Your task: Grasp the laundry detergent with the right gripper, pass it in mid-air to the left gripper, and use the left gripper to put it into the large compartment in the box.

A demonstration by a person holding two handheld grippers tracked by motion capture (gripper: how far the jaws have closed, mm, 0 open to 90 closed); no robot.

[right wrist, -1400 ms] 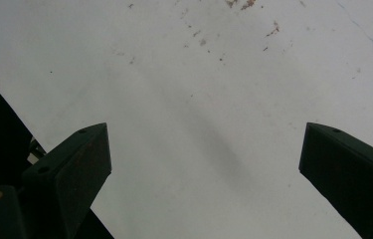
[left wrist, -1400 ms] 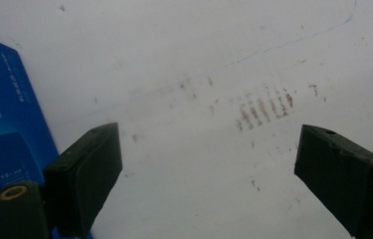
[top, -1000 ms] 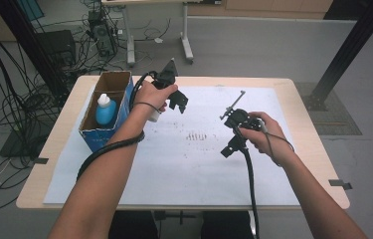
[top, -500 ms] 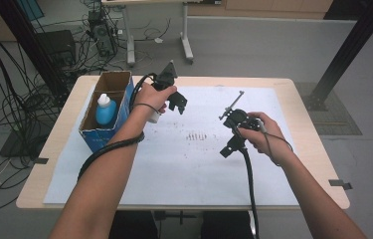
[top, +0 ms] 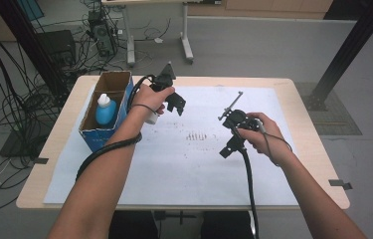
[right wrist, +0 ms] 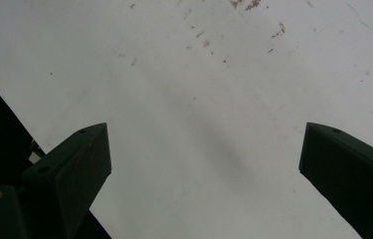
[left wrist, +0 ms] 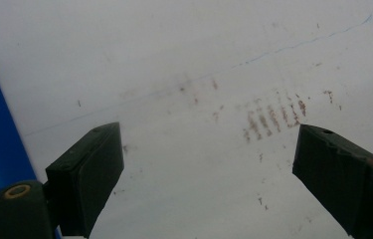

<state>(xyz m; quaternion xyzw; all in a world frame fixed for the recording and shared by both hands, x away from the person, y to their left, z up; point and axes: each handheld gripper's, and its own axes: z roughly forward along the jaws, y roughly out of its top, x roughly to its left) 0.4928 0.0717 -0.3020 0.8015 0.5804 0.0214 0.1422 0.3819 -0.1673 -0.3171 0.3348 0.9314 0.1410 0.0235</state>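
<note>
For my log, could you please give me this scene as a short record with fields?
left gripper: open, holding nothing, above the sheet beside the box
right gripper: open, holding nothing, above the sheet
box: cardboard, blue front, at the table's left
bottle: blue with white cap, upright in the box
sheet: white, brown smudges mid-table
table: light wood

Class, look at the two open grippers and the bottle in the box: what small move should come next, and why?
Probably swing the left gripper toward the bottle standing in the cardboard box. Its jaws stand open and empty over the white sheet, closer than the right gripper.
</note>
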